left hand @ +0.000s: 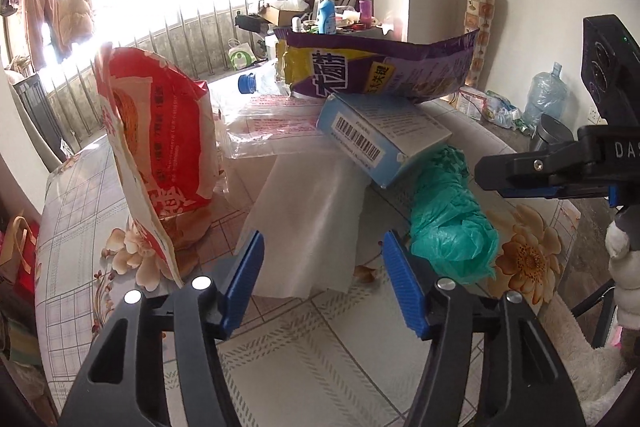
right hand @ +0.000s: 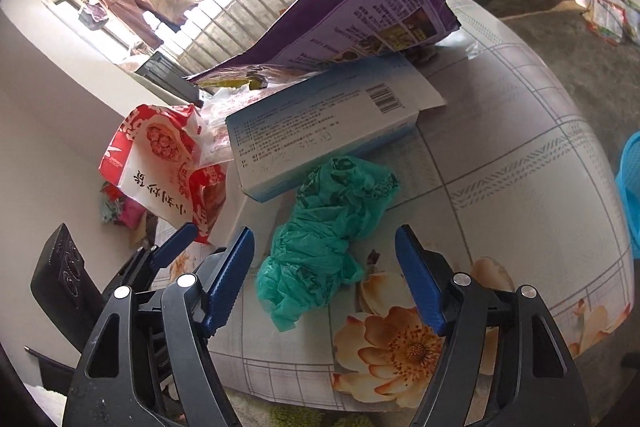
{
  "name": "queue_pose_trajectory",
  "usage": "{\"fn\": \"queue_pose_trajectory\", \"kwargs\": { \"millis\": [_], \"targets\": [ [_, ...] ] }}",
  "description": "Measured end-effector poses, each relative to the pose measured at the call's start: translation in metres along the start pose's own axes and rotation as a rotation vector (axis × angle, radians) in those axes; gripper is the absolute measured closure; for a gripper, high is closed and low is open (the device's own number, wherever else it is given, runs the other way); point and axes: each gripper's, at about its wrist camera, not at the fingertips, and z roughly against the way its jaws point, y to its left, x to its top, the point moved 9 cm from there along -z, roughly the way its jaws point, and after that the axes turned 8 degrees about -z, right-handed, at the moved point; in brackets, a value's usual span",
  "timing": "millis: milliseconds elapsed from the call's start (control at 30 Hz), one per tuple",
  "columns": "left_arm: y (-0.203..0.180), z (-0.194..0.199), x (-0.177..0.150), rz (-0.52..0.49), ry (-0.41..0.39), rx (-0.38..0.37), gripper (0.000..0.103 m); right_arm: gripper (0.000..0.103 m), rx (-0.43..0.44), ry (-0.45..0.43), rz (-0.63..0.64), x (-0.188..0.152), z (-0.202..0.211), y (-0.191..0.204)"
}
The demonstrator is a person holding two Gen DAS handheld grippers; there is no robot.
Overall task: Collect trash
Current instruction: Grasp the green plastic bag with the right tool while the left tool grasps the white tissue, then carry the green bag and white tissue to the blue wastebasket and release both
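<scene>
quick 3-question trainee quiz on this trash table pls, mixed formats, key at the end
1. True or false: the purple bag rests on top of the blue-white box.
2. What lies between the right gripper jaws? A) red bag B) green plastic bag C) water bottle
3. Fill in: the left gripper points at a sheet of white ____.

Key: 1 true; 2 B; 3 paper. Neither gripper's pads press on anything yet.
</scene>
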Motion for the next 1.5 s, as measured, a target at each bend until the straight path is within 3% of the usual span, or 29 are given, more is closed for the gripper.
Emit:
{"fn": "queue_pose_trajectory", "kwargs": {
  "millis": [167,300,400,467,567,1033,1233,1500],
  "targets": [
    [0.004,-0.026,-0.008,0.001,0.073,-0.006,0.057,0.036,0.019,0.079,-0.051,-0.006,-0.019,-0.004],
    [0.007,-0.041,-0.015,0.017,0.121,-0.014,0.065,0.043,0.026,0.113,-0.072,-0.009,-0.029,-0.007],
    [0.008,-0.045,-0.017,0.040,0.130,-0.026,0.076,0.050,0.041,0.129,-0.088,-0.010,-0.028,-0.008],
    [0.008,-0.045,-0.017,0.039,0.132,-0.025,0.090,0.054,0.067,0.146,-0.109,-0.013,-0.027,-0.007],
    [0.007,-0.038,-0.018,0.066,0.129,-0.060,0.099,0.061,0.086,0.152,-0.129,-0.016,-0.024,-0.006],
    [-0.001,0.049,-0.028,0.172,0.073,-0.157,0.101,0.063,0.148,0.149,-0.206,-0.046,0.031,-0.037],
    [-0.015,0.094,-0.006,0.142,-0.009,-0.211,0.101,0.063,0.160,0.064,-0.197,-0.043,0.070,-0.046],
    [-0.083,0.103,0.063,0.019,-0.080,-0.406,0.101,0.063,0.144,-0.211,-0.242,-0.007,0.157,-0.089]
  ]
}}
